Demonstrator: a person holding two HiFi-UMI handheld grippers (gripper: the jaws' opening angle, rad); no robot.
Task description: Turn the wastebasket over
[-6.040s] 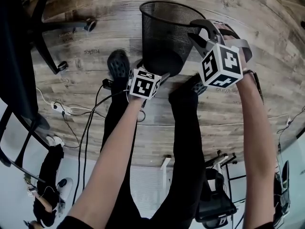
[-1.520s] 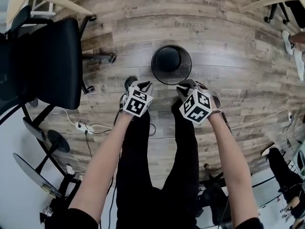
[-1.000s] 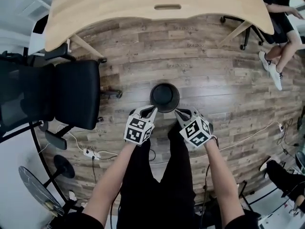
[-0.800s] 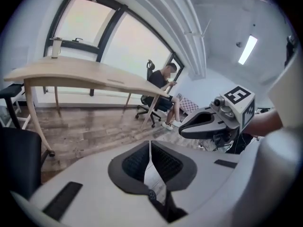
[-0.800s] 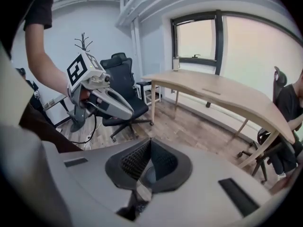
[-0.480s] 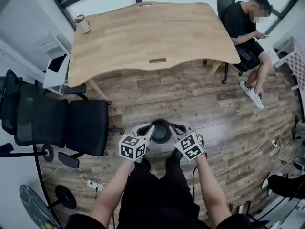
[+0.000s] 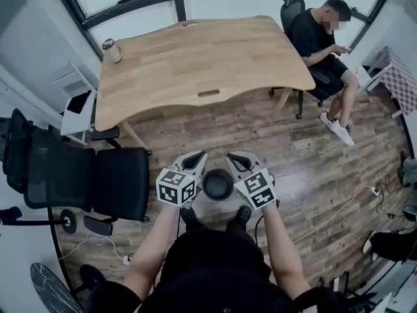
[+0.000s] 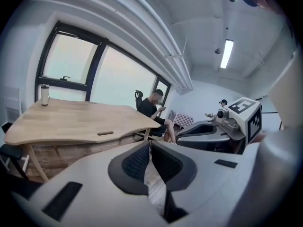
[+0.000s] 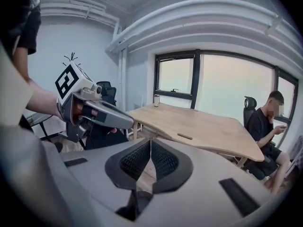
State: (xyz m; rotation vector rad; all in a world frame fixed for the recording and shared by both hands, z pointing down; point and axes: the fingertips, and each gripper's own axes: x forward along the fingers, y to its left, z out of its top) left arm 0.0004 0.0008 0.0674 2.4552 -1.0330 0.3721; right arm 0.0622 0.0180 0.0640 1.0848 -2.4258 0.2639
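Wastebasket [image 7: 217, 184]: on the floor [image 7: 293, 142], seen between both hand-held grippers' tips, just beyond the person's feet.
Left hand-held gripper [image 7: 199, 156]: jaws together, holding nothing.
Right hand-held gripper [image 7: 233, 156]: jaws together, holding nothing.

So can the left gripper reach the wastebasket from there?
Probably yes. The wastebasket stands on the floor by the person's feet, with nothing blocking it. But the left gripper is held up with fingers shut, so it must lower and open first.

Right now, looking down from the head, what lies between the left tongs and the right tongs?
The black wastebasket, on the wooden floor. The head view shows it in the gap between the left tongs and the right tongs, both shut and empty.
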